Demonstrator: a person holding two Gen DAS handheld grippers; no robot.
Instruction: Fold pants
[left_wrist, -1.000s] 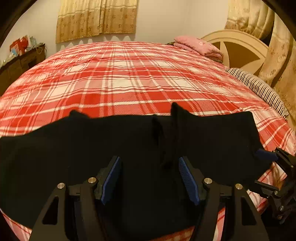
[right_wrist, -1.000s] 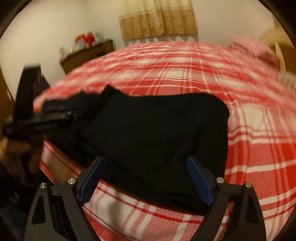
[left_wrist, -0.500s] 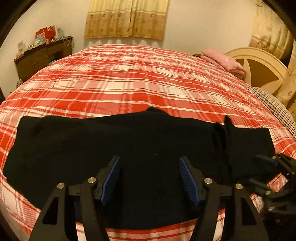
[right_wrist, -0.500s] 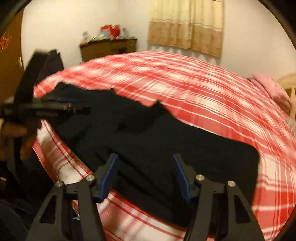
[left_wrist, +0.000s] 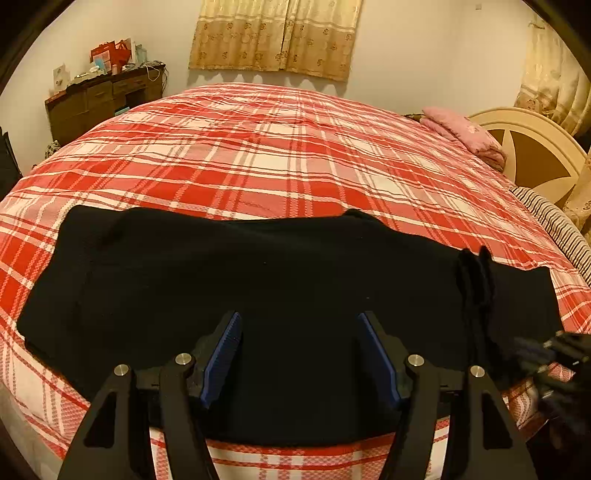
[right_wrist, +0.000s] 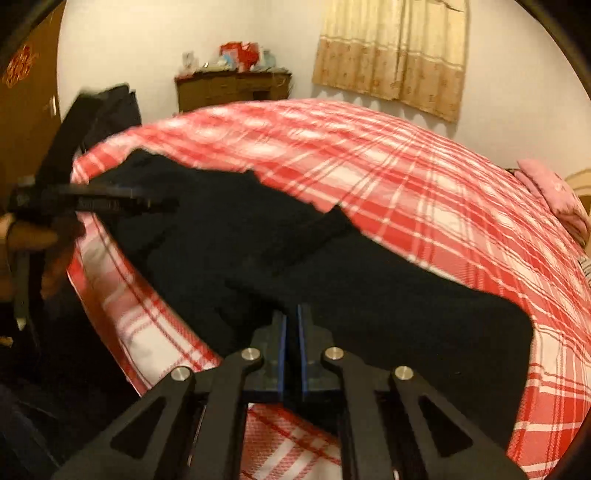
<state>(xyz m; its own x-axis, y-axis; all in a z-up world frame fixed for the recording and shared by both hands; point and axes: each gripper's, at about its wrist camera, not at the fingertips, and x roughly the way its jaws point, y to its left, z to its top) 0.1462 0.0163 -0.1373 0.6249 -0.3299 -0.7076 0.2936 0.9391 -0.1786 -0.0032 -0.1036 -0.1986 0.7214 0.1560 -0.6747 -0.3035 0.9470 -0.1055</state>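
Observation:
Black pants (left_wrist: 258, 280) lie spread lengthwise along the near edge of a red plaid bed (left_wrist: 280, 162). My left gripper (left_wrist: 299, 350) is open and empty, its blue pads just above the pants' near middle. My right gripper (right_wrist: 291, 343) is shut, its pads nearly touching over the near edge of the pants (right_wrist: 332, 280); whether cloth is pinched between them I cannot tell. The left gripper also shows at the left of the right wrist view (right_wrist: 110, 201), and the right gripper is a blur at the right edge of the left wrist view (left_wrist: 554, 354).
A pink pillow (left_wrist: 465, 133) and a cream headboard (left_wrist: 535, 147) are at the right. A wooden dresser (left_wrist: 99, 99) with clutter stands against the far wall. A striped sheet edge (left_wrist: 557, 225) shows at the bed's right side.
My right gripper has closed from wide open to shut and swung to the right. My left gripper moved left along the pants and stayed open.

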